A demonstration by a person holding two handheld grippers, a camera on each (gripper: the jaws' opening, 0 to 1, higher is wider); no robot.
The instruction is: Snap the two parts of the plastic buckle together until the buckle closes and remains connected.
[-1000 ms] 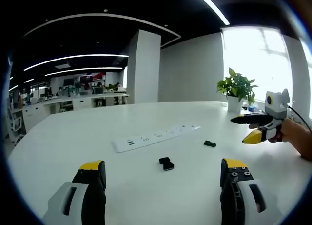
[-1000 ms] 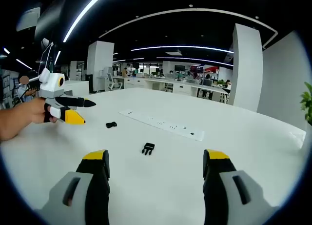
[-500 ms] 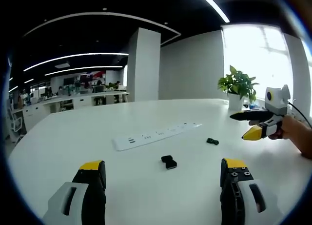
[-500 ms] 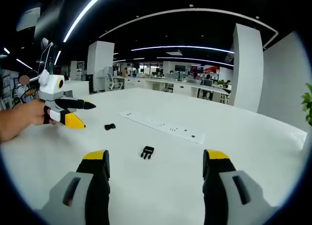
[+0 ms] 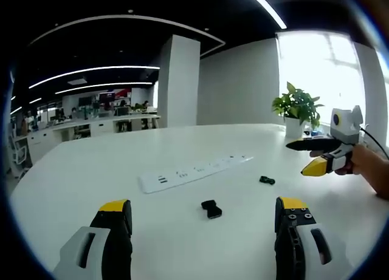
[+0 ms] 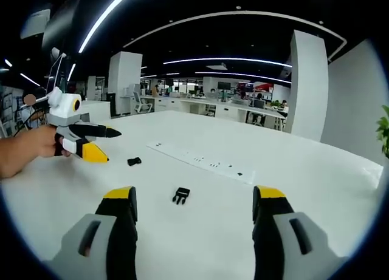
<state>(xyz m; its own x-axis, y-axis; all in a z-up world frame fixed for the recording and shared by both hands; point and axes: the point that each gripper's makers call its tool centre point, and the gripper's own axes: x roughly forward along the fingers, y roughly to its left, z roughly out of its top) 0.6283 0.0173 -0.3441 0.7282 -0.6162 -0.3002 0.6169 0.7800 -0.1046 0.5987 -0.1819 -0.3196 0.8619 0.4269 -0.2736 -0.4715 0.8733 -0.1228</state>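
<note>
I'm over a wide white table (image 5: pixel 91 170) in an open office, curved light strips (image 6: pixel 243 16) glowing overhead. A potted plant (image 5: pixel 296 110) sits at the table's far edge by a bright window (image 5: pixel 319 73); a white column (image 5: pixel 179 82) stands beyond.

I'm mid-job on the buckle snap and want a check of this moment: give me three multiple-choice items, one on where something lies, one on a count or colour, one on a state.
1. Where does the white power strip lie relative to the nearer buckle half in the left gripper view?
A. Beyond it on the table
B. Under it
C. Between the jaws, lifted

2. How many black buckle parts lie on the white table?
A. One
B. Two
C. Four

3. What state is the buckle in?
A. Snapped together
B. Held in one gripper
C. Two halves lying apart, untouched

Answers:
1 A: the strip lies farther away than the half, with bare table between them.
2 B: the pronged half and the small half both show in the right gripper view.
3 C: the halves lie separate, and the left gripper and right gripper are open and hold nothing.
</note>
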